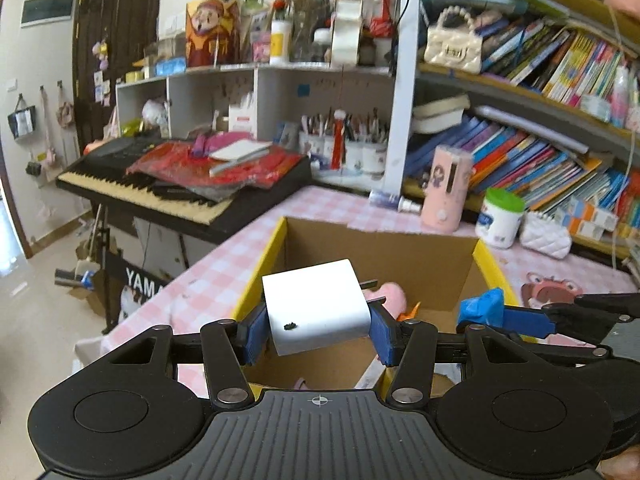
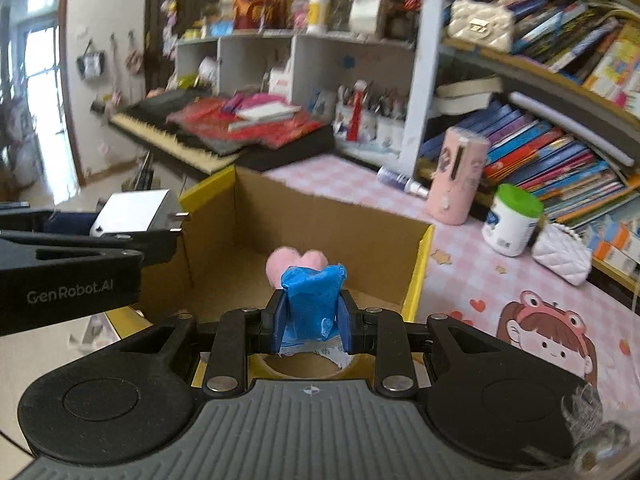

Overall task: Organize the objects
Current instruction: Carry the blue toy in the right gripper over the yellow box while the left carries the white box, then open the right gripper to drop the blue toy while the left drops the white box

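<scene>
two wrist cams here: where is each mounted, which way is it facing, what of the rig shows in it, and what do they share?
Left wrist: sits on the left gripper, looking forward and down along its fingers into the cardboard box; its jaws clamp a white charger; the right gripper enters from the right edge.
Right wrist: sits on the right gripper, facing the same way over the box; it grips a blue packet; the left gripper enters at left.
Shared: box, pink plush, keyboard, bookshelf, pink checked tablecloth.

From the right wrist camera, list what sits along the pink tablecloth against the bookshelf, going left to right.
Small spray bottle lying down → pink cylindrical container with a cartoon girl → white jar with a green lid → white quilted purse.
</scene>
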`<state>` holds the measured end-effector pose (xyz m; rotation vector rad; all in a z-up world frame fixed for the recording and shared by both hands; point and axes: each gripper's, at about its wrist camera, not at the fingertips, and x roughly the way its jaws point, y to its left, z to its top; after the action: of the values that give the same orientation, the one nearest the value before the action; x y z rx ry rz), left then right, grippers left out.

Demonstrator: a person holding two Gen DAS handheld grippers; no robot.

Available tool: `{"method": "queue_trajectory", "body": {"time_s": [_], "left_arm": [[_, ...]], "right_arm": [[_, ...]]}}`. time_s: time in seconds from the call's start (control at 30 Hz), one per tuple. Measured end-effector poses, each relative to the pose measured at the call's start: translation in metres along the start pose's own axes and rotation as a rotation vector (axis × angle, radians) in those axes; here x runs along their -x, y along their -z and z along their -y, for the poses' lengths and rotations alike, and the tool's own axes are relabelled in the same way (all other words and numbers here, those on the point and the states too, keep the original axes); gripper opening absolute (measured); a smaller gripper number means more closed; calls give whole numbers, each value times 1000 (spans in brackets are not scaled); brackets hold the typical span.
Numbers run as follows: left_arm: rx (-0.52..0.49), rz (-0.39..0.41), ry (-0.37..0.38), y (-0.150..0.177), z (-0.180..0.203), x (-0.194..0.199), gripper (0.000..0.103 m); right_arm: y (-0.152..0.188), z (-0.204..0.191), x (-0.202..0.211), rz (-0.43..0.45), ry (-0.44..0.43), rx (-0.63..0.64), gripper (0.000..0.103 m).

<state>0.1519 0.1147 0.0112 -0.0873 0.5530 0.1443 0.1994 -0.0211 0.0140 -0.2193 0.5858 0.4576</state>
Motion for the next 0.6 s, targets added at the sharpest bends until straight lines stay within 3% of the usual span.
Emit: {"method": "queue_trajectory", "body": {"time_s": [0.23, 0.4, 0.6], "left_arm": [[-10, -99, -34, 7, 8, -32, 51], [-9, -154, -45, 14, 13, -45, 51], [-9, -147, -59, 15, 16, -42, 52]], "right_arm": [[9, 8, -39, -116, -63, 29, 25], [10, 10, -47, -117, -66, 52, 25], [9, 10, -47, -117, -71, 58, 27]]}}
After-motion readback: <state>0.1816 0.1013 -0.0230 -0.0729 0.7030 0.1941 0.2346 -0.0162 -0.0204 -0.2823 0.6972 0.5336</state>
